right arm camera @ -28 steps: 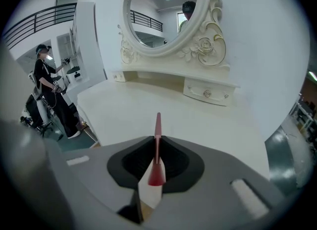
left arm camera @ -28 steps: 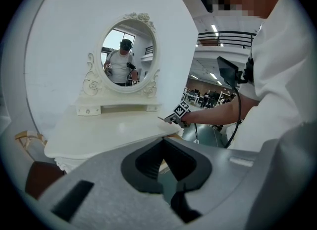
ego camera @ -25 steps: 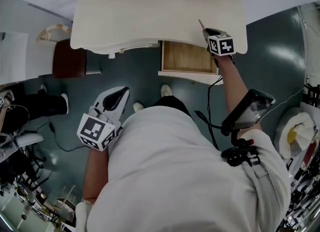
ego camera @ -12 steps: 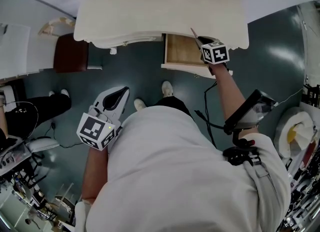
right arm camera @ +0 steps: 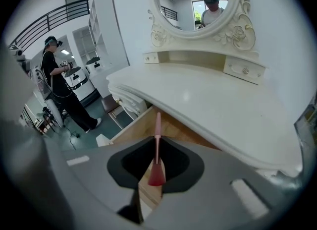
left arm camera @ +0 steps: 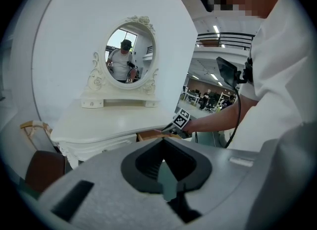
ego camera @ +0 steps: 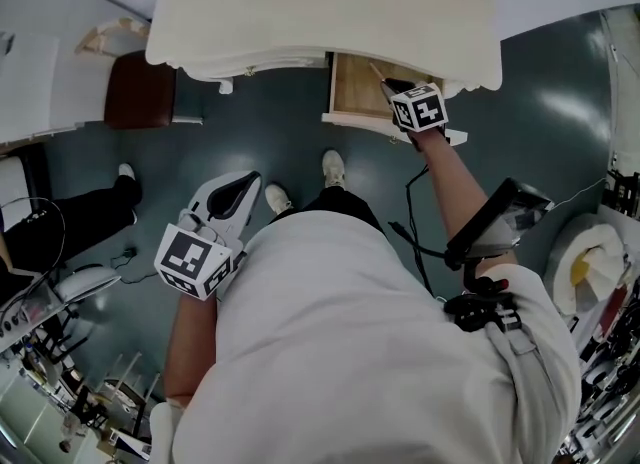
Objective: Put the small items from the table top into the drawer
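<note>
**Pink stick over the open drawer**

My right gripper (right arm camera: pixel 156 168) is clamped on a slim pink stick (right arm camera: pixel 157 130), held just above the open wooden drawer (ego camera: pixel 352 92) under the white desk (ego camera: pixel 320 12). My left gripper (ego camera: pixel 240 192) hangs low at my side, jaws together, holding nothing.

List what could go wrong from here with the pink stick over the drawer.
1. The right gripper pinches the pink stick only at its wide end, so the long slim part may swing or slip out before release.
2. The stick's free end points up close under the overhanging table top; it may catch there going in.
3. The drawer shows only partly pulled out, so a drop near its front could land on the floor.
</note>
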The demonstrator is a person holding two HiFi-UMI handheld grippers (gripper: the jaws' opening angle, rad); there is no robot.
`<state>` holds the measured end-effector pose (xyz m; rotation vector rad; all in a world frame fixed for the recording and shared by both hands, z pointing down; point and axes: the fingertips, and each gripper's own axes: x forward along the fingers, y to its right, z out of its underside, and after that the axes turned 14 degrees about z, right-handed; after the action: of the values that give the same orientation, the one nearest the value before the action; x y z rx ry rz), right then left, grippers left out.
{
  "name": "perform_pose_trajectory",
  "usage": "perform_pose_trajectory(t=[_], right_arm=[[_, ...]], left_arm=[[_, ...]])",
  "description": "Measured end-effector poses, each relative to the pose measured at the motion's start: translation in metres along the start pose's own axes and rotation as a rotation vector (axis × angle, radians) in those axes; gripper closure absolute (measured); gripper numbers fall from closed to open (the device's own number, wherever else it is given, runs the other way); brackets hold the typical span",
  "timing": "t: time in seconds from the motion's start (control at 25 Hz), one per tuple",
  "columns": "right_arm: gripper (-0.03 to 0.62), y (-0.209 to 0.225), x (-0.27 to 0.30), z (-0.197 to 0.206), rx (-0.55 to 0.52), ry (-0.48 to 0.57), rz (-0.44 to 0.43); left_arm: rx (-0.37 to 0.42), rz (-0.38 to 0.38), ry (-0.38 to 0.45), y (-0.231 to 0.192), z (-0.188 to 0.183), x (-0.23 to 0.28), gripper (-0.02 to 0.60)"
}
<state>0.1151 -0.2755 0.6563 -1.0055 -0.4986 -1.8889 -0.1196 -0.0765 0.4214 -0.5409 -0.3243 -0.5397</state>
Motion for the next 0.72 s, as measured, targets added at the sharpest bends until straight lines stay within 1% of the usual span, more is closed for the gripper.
perform_pose_trajectory(t=[0.36, 0.72], right_arm=[[0.549, -0.001, 0.036, 0.021, -0.058, -0.075, -0.039], [0.549, 0.003, 0.074, 0.028, -0.131, -0.127, -0.050]], left_arm=[[-0.029, -0.054, -0.003, 0.006, 0.000, 0.001, 0.580], [-0.070, -0.116, -0.005, -0.001, 0.001, 0.008, 0.579]])
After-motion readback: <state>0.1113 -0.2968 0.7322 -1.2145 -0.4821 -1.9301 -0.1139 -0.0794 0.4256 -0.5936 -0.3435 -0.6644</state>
